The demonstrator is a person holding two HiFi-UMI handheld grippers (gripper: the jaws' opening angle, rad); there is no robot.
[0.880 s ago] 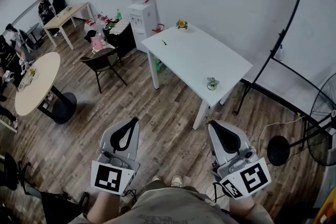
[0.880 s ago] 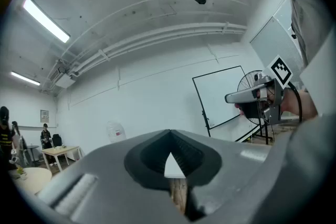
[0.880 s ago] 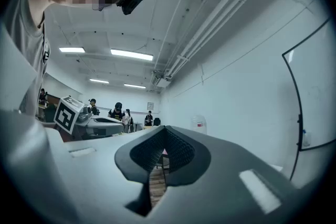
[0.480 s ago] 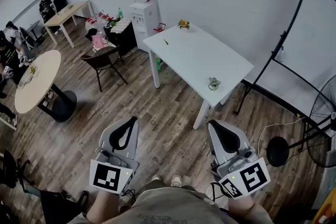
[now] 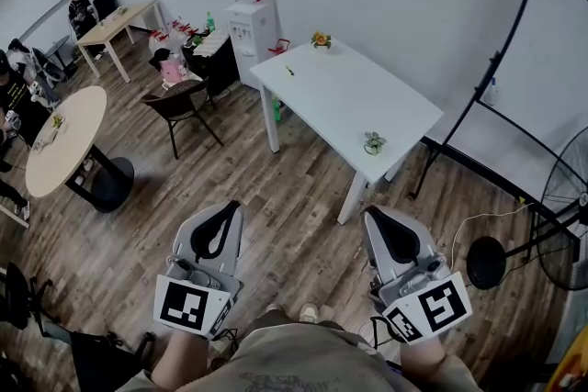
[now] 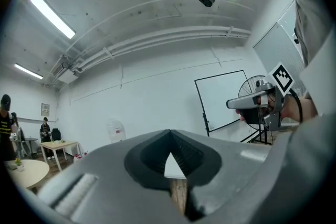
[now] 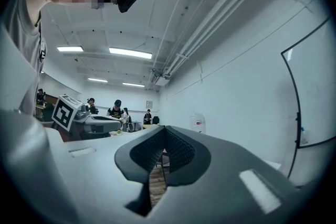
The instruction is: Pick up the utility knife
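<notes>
Holding both clenched, empty: left grey two-jaw gripper (image 5: 235,209), right grey two-jaw gripper (image 5: 370,216). Likely utility knife, small dark-yellow sliver (image 5: 288,72), lies well ahead at the white rectangular table's (image 5: 395,110) far-left end. Left slightly nearer; axis unreadable.

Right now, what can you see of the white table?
The table is rectangular and white, a smooth top on straight legs, standing on the wood floor beside a water dispenser. On it sit a yellow flower at the far corner, a small green plant near the front edge, and a tiny dark item, too small to identify.
</notes>
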